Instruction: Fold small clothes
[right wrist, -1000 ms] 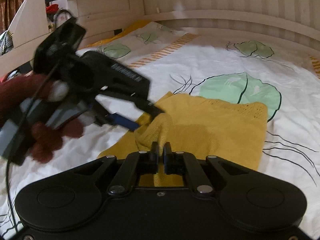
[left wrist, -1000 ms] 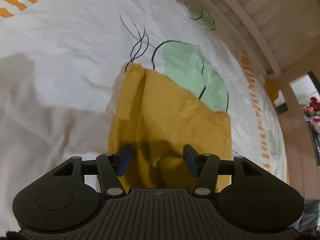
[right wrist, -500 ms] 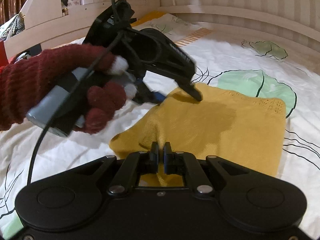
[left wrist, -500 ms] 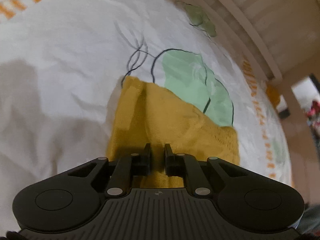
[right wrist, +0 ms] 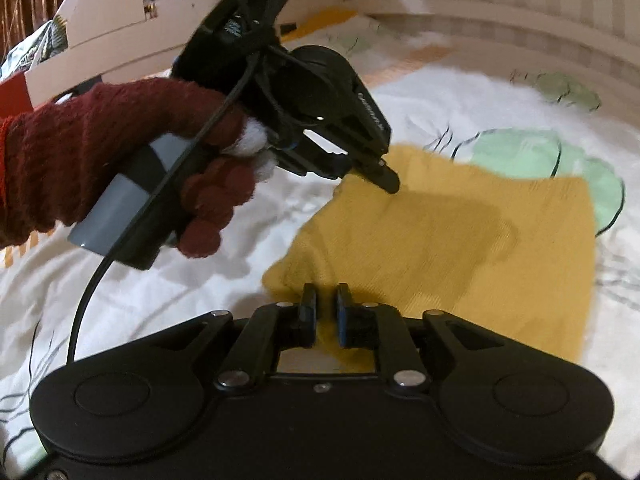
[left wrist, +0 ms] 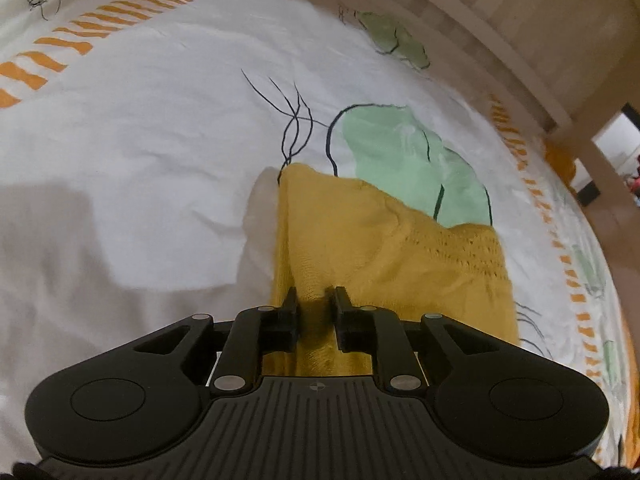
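Note:
A mustard-yellow knit garment (left wrist: 384, 248) lies on the white bedsheet (left wrist: 152, 128); it also shows in the right wrist view (right wrist: 460, 240). My left gripper (left wrist: 314, 300) is shut on a near edge of the garment, with cloth pinched between its fingers. In the right wrist view that left gripper (right wrist: 380, 172) is held by a hand in a dark red glove (right wrist: 120, 152) at the garment's left corner. My right gripper (right wrist: 325, 300) is shut on the near edge of the garment and lifts it a little.
The sheet carries green leaf prints (left wrist: 408, 160) and orange dashed stripes (left wrist: 100, 28). A pale wooden bed rail (left wrist: 500, 40) runs along the far side. A wooden board (right wrist: 112, 40) and piled things stand at the left in the right wrist view.
My left gripper closed on the garment's edge and has since lifted it. My right gripper stayed shut on its edge and pulled back, so more garment shows spread out.

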